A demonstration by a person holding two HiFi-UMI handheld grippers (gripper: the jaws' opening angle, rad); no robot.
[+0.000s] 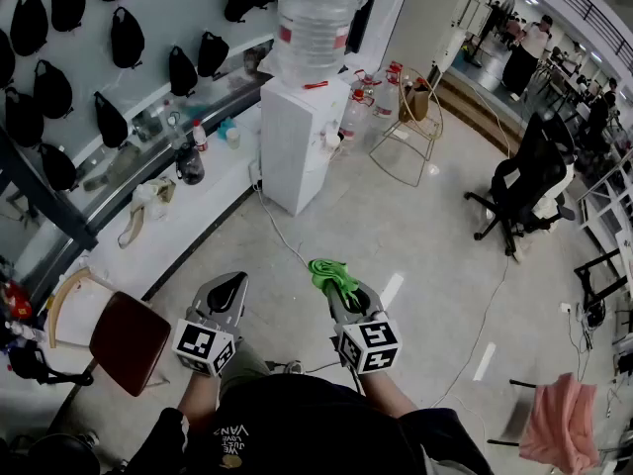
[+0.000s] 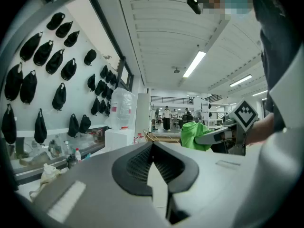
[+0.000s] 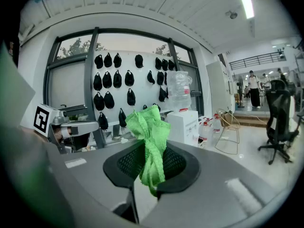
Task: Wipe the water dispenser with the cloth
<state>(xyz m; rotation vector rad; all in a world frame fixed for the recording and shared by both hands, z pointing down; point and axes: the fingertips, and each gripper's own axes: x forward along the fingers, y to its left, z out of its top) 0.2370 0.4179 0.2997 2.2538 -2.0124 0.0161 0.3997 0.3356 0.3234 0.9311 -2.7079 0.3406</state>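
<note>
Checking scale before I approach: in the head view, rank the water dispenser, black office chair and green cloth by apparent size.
1. water dispenser, largest
2. black office chair, somewhat smaller
3. green cloth, smallest, though nearest the camera

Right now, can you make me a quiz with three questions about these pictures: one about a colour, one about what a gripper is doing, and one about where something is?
1. What colour is the cloth?
A. red
B. green
C. blue

2. How do the left gripper's jaws stand?
A. shut on the cloth
B. wide apart
C. together, nothing between

3. Where is the water dispenser?
A. between the grippers
B. under the cloth
C. far ahead across the floor

Answers: B, it is bright green in the right gripper. C, its own view shows the jaws meeting, empty. C, bare floor lies between.
</note>
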